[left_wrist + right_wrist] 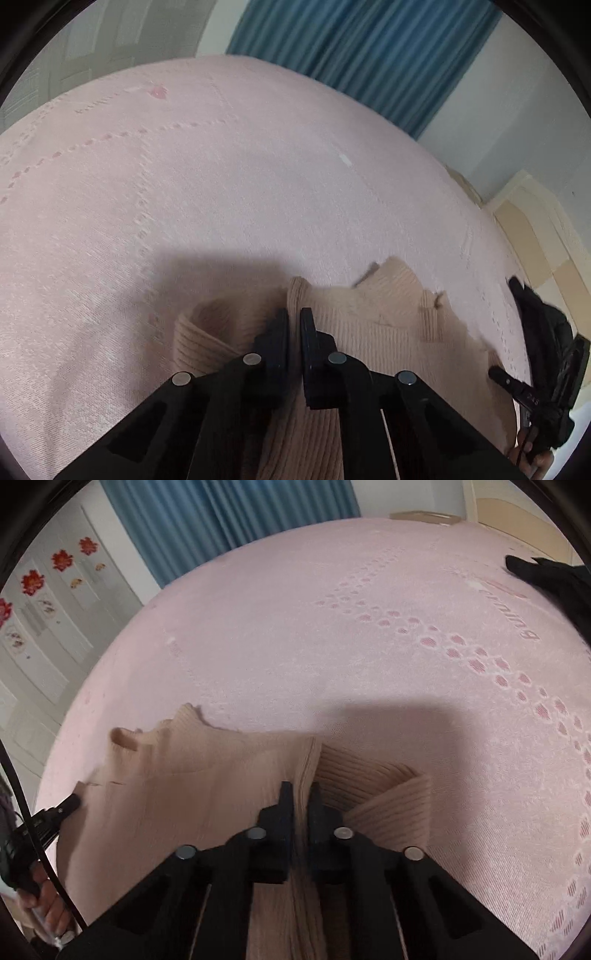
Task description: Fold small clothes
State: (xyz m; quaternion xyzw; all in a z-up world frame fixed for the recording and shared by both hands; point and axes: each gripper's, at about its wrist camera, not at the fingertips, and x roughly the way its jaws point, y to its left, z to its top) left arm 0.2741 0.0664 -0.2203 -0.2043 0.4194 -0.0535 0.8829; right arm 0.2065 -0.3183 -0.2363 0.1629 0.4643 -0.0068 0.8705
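Note:
A beige ribbed knit garment (369, 317) lies on the pink bedspread (221, 177). My left gripper (294, 317) is shut on a pinched ridge of the garment near its left edge. In the right wrist view the same garment (177, 794) spreads to the left, and my right gripper (302, 792) is shut on a raised fold of it. The right gripper also shows at the right edge of the left wrist view (496, 373). The left gripper shows at the left edge of the right wrist view (72, 805), touching the garment's edge. A folded-over ribbed part (388, 797) lies right of my right gripper.
The pink bedspread (369, 646) stretches far ahead, with a dotted pattern. A black cloth (554, 579) lies at the far right of the bed. Blue curtains (369, 55) and a white wardrobe with flower stickers (44, 602) stand behind the bed.

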